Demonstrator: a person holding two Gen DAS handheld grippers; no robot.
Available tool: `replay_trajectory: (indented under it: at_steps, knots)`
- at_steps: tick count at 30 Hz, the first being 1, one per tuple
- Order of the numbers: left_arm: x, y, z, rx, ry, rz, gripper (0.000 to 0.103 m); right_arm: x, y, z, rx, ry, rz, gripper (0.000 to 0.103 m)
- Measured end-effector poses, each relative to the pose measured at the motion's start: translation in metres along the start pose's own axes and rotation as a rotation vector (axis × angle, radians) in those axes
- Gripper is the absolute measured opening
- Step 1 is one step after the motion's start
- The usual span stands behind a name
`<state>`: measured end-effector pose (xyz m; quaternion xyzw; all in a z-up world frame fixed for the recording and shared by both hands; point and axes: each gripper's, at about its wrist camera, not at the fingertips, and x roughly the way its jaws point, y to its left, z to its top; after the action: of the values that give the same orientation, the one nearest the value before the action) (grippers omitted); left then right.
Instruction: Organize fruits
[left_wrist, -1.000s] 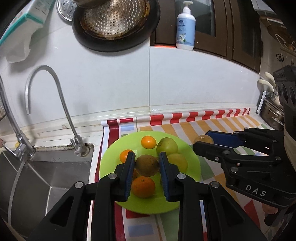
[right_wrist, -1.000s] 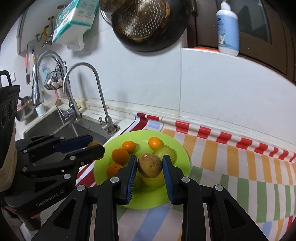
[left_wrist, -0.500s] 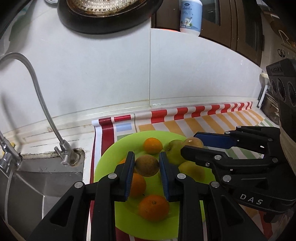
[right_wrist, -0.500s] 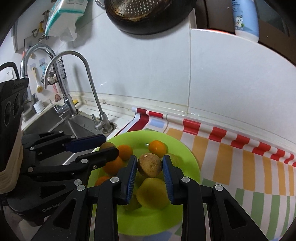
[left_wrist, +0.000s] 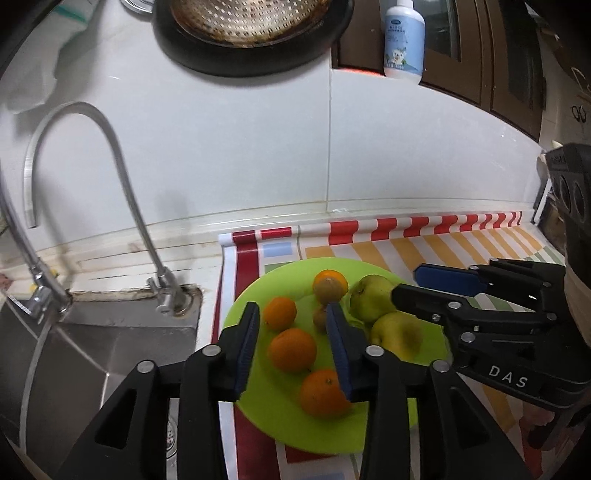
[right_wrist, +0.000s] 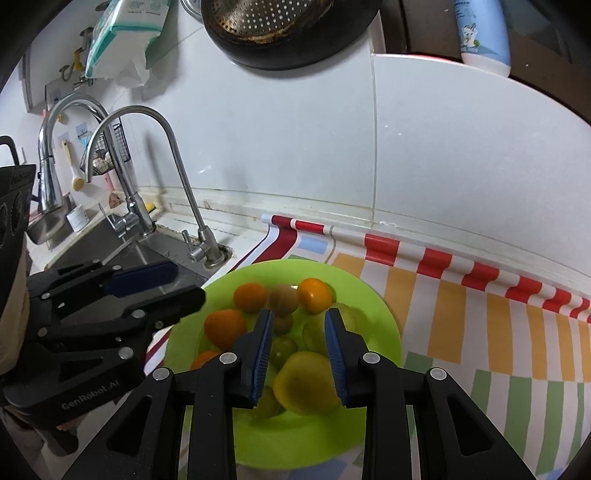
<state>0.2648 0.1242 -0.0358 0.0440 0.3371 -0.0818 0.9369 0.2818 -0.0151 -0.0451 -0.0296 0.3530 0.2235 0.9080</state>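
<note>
Left gripper (left_wrist: 291, 321) open, right gripper (right_wrist: 298, 328) open

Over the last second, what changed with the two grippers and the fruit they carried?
Both let go. The left gripper and the right gripper each held a brown kiwi a second ago; now both are open, fingers apart and empty. The two kiwis now lie on the green plate among the oranges and green apples. Plate, faucet and striped mat stayed put.
</note>
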Motion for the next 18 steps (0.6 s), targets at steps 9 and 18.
replay_trajectory:
  at_steps: [9, 18]
  knots:
    - [-0.048, -0.008, -0.012, -0.02, -0.054, 0.055, 0.053, -0.046, 0.007, -0.016, 0.039, -0.079, -0.08, 0.041]
    - [-0.093, -0.016, -0.019, -0.015, -0.131, 0.094, 0.069, -0.094, 0.02, -0.035, 0.08, -0.132, -0.164, 0.054]
